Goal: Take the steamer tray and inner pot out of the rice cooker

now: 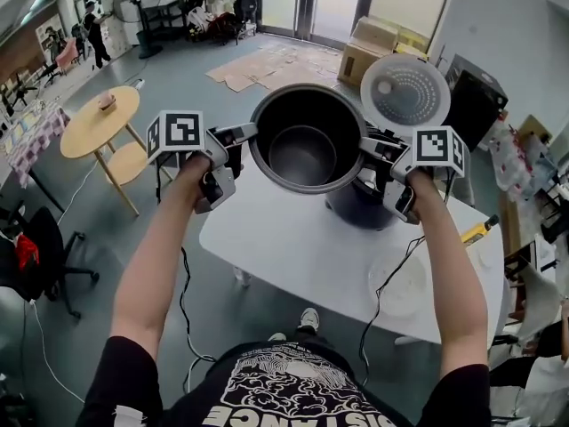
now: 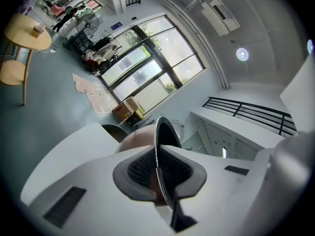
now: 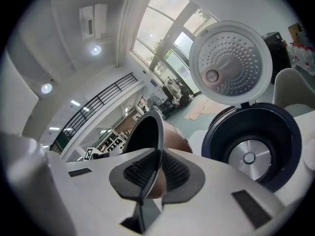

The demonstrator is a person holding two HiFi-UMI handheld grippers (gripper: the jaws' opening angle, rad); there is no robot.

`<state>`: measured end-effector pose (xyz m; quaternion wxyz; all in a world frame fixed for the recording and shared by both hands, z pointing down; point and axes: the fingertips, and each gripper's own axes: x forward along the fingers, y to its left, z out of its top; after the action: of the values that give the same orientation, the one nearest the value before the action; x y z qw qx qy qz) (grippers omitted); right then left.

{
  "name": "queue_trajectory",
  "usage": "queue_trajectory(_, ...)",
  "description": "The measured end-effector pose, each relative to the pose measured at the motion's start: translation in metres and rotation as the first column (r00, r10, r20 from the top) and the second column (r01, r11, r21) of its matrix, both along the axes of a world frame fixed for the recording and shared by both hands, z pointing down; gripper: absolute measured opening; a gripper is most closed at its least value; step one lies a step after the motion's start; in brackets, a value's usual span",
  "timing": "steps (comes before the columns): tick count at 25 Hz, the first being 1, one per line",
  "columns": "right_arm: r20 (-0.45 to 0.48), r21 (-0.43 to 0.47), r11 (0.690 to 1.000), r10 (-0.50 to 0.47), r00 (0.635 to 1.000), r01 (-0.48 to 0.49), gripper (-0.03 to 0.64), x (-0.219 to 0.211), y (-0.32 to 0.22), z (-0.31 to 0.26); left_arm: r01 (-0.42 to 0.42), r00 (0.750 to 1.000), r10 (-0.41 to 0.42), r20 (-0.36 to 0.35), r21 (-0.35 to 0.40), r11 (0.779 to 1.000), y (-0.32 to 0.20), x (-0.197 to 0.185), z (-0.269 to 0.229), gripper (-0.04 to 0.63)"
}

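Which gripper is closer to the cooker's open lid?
Right. The right gripper holds the inner pot by its rim next to the open lid; the left gripper holds the opposite rim, across the pot from it.

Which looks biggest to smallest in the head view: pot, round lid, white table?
1. white table
2. pot
3. round lid
The pot is held up nearer the camera, so pot versus lid is unsure.
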<state>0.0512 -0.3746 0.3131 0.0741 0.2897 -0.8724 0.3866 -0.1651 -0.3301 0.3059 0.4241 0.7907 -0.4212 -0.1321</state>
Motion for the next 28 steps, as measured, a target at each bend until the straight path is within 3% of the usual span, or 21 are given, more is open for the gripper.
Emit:
queue_trajectory(4,0.045,-0.073,0.997,-0.030,0.999,0.034,0.055,-0.023,0.010,0.023,0.045,0.999,-0.045,0.014,-0.049,0.998,0.013,-0.017,0.021,0.034)
queue_trajectory(9,0.027,-0.143,0.989,-0.039,0.999,0.043,0.055,-0.031,0.028,0.061,0.070,0.997,-0.066,0.035,-0.132,0.989,0.033,-0.024,0.057,0.034)
queue_trajectory(19,-0.023,-0.296,0.955,-0.035,0.999,0.026,0.057,-0.023,0.070,0.141,0.076,0.996,-0.061,0.059,-0.310,0.948,0.073,-0.016,0.136,0.036)
queue_trajectory(28,-0.045,-0.345,0.938,-0.036,0.998,0.018,0.058,-0.022,0.088,0.169,0.083,0.995,-0.059,0.075,-0.376,0.923,0.091,-0.017,0.167,0.038)
